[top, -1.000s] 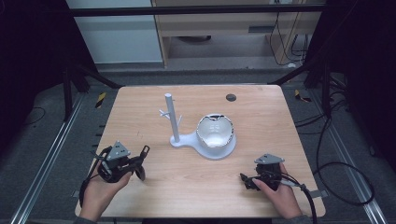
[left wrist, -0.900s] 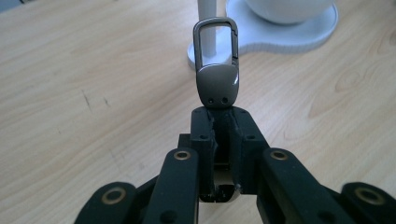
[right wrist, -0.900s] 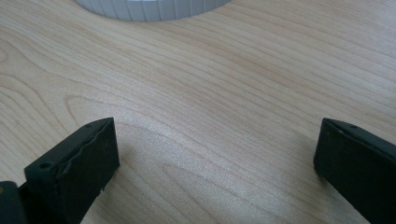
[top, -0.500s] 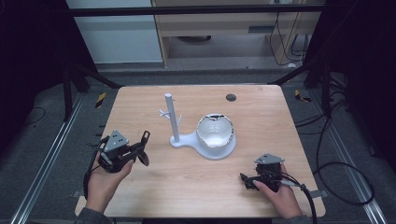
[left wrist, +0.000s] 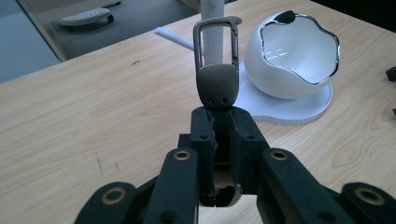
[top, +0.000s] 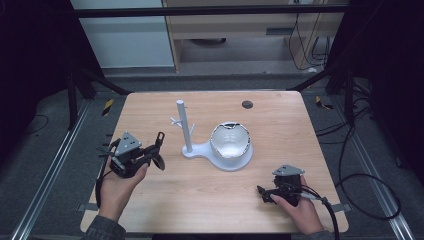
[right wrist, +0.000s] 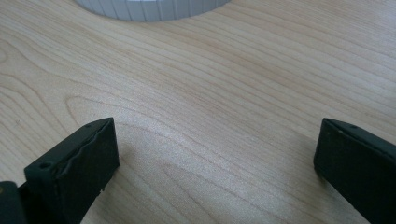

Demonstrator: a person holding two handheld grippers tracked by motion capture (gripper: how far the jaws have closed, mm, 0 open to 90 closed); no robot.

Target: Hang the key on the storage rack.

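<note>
Keyring's lower end (left wrist: 223, 196) — hidden between the left gripper (left wrist: 223, 135) pads

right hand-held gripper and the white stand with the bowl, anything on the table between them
Nothing: in the high view only bare wooden table lies between the right hand-held gripper and the white stand; the right gripper view shows bare wood up to the stand's rim.

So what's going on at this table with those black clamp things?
A person sits at a wooden table with a hand-held gripper in each hand. The left hand-held gripper is clamped shut on a metal keyring clip, pointing it toward a white stand with a post and small pegs. A white bowl sits on that stand's base. The right hand-held gripper rests low over the table near the front right, jaws wide open and holding nothing.
</note>
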